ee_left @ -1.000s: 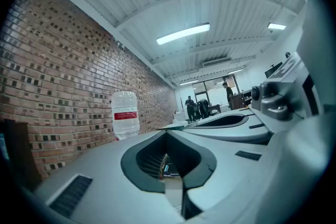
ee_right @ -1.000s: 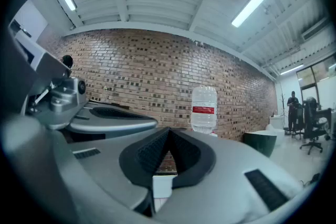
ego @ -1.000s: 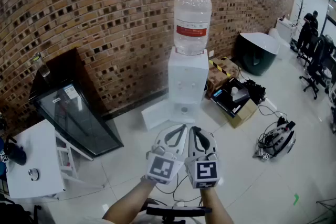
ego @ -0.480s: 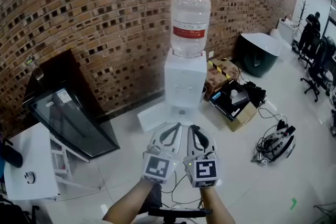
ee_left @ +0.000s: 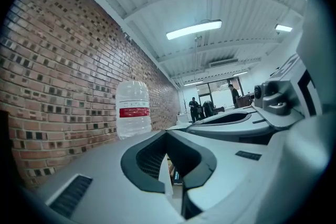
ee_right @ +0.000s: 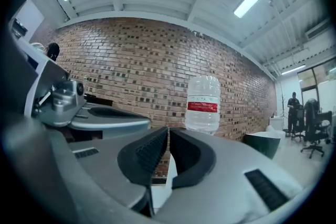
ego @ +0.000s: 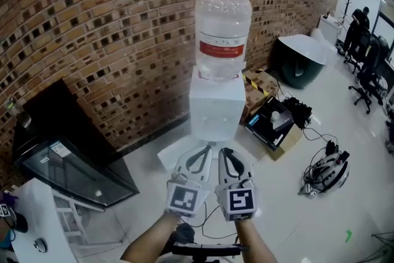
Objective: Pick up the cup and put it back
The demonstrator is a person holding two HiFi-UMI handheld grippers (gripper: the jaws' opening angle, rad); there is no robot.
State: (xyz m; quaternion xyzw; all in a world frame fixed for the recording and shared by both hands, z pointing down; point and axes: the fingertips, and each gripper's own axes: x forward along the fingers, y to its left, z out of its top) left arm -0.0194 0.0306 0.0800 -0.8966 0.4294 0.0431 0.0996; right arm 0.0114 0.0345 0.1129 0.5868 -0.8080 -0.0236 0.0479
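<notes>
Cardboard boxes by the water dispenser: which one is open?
The open box, farther from the wall, shows dark contents. The taped box by the wall is closed, with yellow-and-black tape.

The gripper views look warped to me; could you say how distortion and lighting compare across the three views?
Head view: brick wall bows, fisheye. Left gripper view: dark round vignette, ceiling light blown out. Right gripper view: same vignette, water bottle sharp.

surface: pale glossy floor (ego: 351, 212) | centre: white water dispenser (ego: 215, 113) | left: black glass-fronted cabinet (ego: 64, 164) | right of centre: open cardboard box (ego: 275, 127) | right edge: cable tangle (ego: 326, 172) | upper right: dark tub (ego: 299, 62)
</notes>
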